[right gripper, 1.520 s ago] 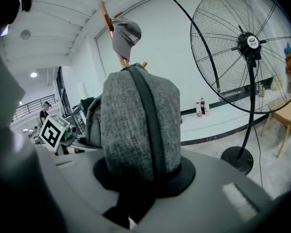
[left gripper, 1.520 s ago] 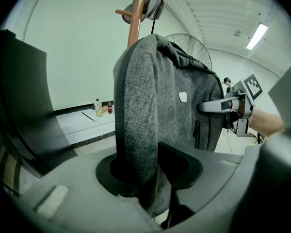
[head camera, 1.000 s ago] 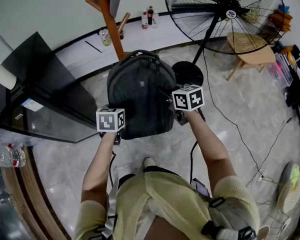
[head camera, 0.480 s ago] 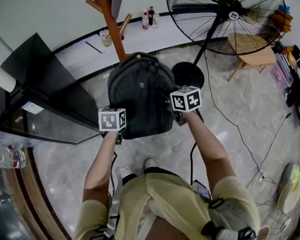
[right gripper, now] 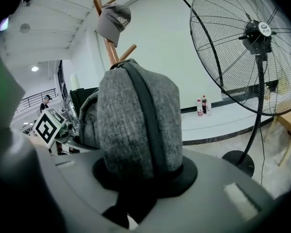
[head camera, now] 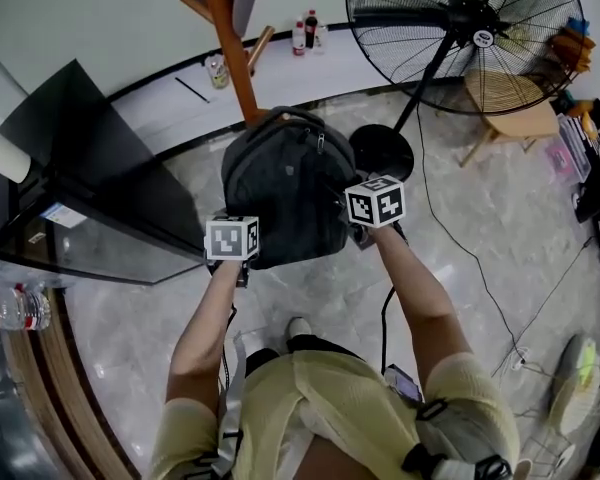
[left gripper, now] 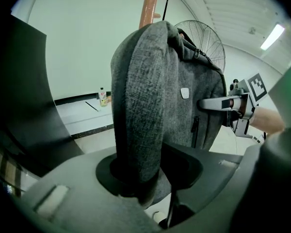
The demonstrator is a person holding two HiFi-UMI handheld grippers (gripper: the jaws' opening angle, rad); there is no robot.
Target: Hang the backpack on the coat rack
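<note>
A grey backpack (head camera: 285, 183) hangs in the air between both grippers, just in front of the wooden coat rack (head camera: 235, 53). My left gripper (head camera: 245, 258) is shut on the padded edge of the backpack (left gripper: 136, 106) at its lower left. My right gripper (head camera: 348, 208) grips the right side of the backpack (right gripper: 136, 125), a dark strap running down into its jaws (right gripper: 140, 174); these jaws are opening slightly, the fabric still pressed between them. The backpack's top handle is near the rack pole (right gripper: 109, 47). A grey cap (right gripper: 114, 19) hangs on an upper peg.
A large standing fan (head camera: 460, 28) with a round base (head camera: 380, 153) stands right of the rack. A black cabinet (head camera: 90, 188) is on the left. A wooden stool (head camera: 505, 103) and bottles (head camera: 305, 33) on a low ledge sit behind. A cable runs across the floor.
The backpack and both grippers have drifted a little toward the rack pole and slightly lower. Both grips on the backpack are unchanged.
</note>
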